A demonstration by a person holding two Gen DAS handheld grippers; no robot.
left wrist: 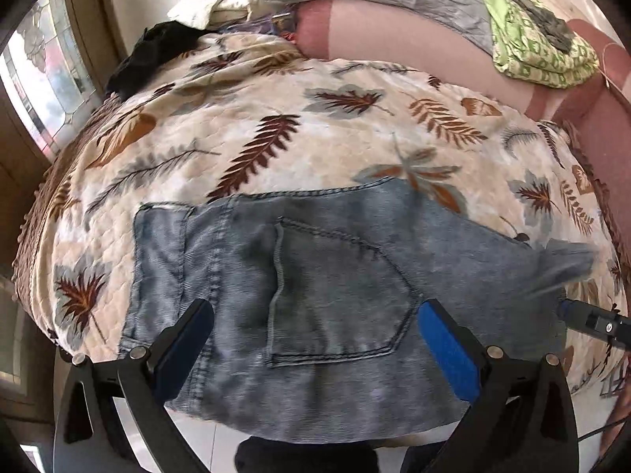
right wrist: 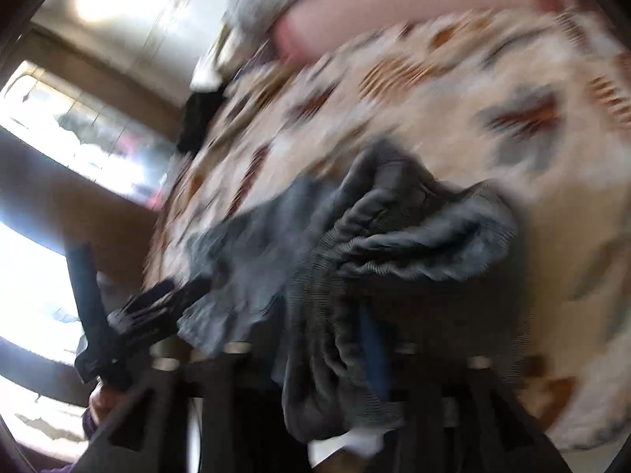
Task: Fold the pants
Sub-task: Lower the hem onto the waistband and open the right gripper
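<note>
The left gripper [left wrist: 315, 315] has black angular arms with round silver screws and blue pads [left wrist: 449, 351]. The right gripper [right wrist: 374, 339] looks black too, blurred, with a blue pad. A purple sleeve [right wrist: 88, 425] shows.

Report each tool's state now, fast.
Left tool: open, empty, above the faded blue denim pants.
Right tool: bunched pants fabric drapes over it; too blurred to tell whether it grips.
</note>
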